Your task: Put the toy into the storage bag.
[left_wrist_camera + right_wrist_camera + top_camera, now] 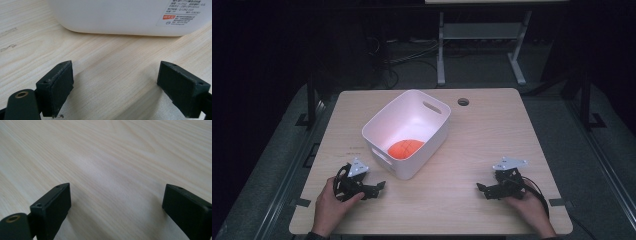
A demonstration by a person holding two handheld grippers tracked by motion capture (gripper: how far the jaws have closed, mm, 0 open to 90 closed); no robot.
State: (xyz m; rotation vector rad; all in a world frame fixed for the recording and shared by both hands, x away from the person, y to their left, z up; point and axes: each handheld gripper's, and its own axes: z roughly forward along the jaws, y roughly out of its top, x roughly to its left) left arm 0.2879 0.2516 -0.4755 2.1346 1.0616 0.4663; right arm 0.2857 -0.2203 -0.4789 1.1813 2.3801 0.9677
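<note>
A white plastic bin [432,122] stands on the wooden table [482,135], slightly left of centre. An orange ball [406,148] lies inside it at the near end. My left gripper [381,187] rests on the table by the bin's near left corner, held by a hand; its jaws stand wide apart over bare wood, with the bin's wall [120,15] just ahead. My right gripper [481,189] sits low at the table's near right, pointing left. It is open [116,205] with only wood between the jaws.
A round cable hole [463,102] lies in the table near its far edge. A label [181,12] is stuck on the bin's wall. Bare table stretches between the two grippers and to the right of the bin. A desk frame [482,45] stands on the dark floor beyond.
</note>
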